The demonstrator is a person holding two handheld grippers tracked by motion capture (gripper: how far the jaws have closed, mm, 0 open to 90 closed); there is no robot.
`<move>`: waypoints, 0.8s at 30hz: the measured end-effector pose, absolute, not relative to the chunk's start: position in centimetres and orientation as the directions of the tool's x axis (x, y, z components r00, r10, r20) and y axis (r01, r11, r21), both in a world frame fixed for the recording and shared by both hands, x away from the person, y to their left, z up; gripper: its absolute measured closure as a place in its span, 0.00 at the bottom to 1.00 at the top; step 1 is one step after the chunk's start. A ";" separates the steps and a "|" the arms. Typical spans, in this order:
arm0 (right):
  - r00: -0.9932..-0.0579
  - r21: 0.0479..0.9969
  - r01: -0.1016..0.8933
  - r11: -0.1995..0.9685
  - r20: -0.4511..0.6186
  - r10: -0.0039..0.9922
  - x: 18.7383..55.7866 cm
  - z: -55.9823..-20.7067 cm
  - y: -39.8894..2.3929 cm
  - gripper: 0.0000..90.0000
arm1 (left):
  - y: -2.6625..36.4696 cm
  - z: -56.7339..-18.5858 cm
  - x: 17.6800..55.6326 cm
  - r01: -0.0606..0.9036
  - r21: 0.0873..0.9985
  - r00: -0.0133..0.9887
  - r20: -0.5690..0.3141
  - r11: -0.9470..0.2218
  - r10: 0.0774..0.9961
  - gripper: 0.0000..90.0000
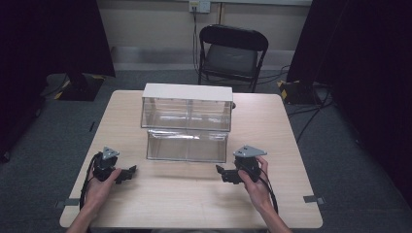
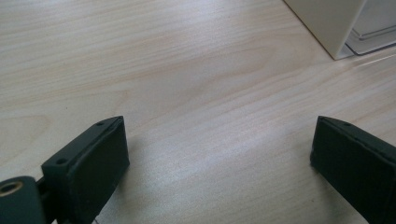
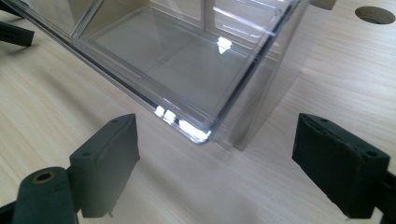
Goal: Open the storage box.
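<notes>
A clear plastic drawer unit with a white top [image 1: 187,104] stands at the middle of the table. Its lower clear drawer [image 1: 187,144] is pulled out toward me and looks empty. My left gripper [image 1: 130,173] rests on the table left of the drawer, open, with bare wood between its jaws [image 2: 219,154]; the unit's white corner [image 2: 327,23] shows far ahead. My right gripper [image 1: 221,174] rests right of the drawer, open [image 3: 217,154], its jaws standing either side of the drawer's near corner [image 3: 201,133] and apart from it.
The light wooden table [image 1: 194,199] has bare room in front of the drawer and at both sides. A round hole [image 3: 373,14] sits in the tabletop beyond the unit. A black folding chair [image 1: 232,53] stands behind the table; dark curtains hang at either side.
</notes>
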State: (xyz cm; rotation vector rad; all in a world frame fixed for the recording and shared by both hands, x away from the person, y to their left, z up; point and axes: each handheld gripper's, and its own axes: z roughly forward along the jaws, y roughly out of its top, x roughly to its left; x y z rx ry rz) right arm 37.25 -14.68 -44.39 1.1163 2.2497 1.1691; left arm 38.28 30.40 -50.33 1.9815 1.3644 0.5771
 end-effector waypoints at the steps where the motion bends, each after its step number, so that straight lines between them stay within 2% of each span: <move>1: -0.619 0.805 0.482 0.346 0.033 0.785 37.4 -44.5 -14.4 0.16 | 30.4 -50.3 38.3 0.644 0.726 0.359 -0.009 -0.241 0.933 0.04; 24: -0.608 0.783 0.514 0.350 0.044 0.793 39.0 -45.7 -12.6 0.15 | 30.4 -50.3 38.3 0.645 0.725 0.360 -0.009 -0.242 0.933 0.04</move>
